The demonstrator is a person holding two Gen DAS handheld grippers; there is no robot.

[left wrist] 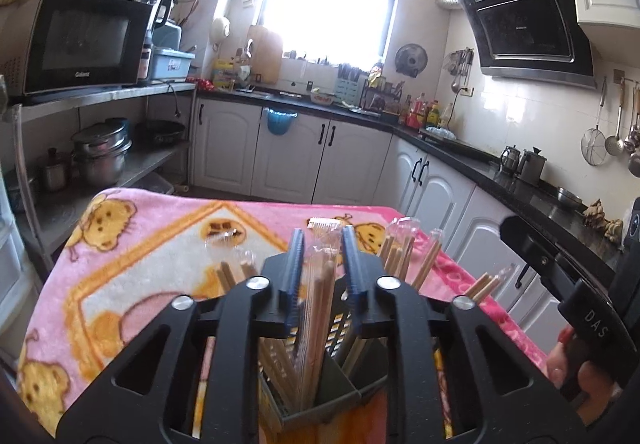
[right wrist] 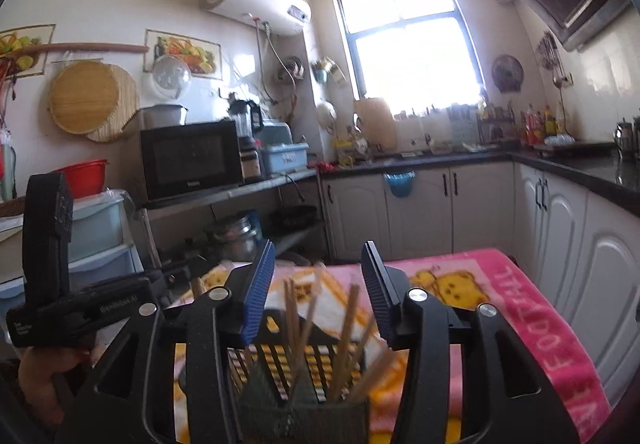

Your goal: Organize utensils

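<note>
Left wrist view: my left gripper (left wrist: 322,264) has its blue ribbed fingers (left wrist: 294,264) set narrowly on either side of a wrapped pair of chopsticks (left wrist: 316,308) standing in the dark utensil holder (left wrist: 320,392); whether the pads press the wrapper I cannot tell. The clear sleeve looks slick and crinkly, the sticks inside pale, slender wood. More wrapped pairs (left wrist: 400,248) lean out to the right. If I squeeze only the film, I think the sticks could slide down inside it, or the neighbouring pairs could be knocked over the holder's rim. The pink fleece blanket (left wrist: 140,244) on the tabletop looks soft, so the light holder might tip if nudged.

Right wrist view: my right gripper (right wrist: 318,292) is wide apart and empty, above the slotted black holder (right wrist: 296,368), where bare sticks (right wrist: 344,340) splay loosely. Dropping lower could snag their tips. The left tool sits near left.
</note>
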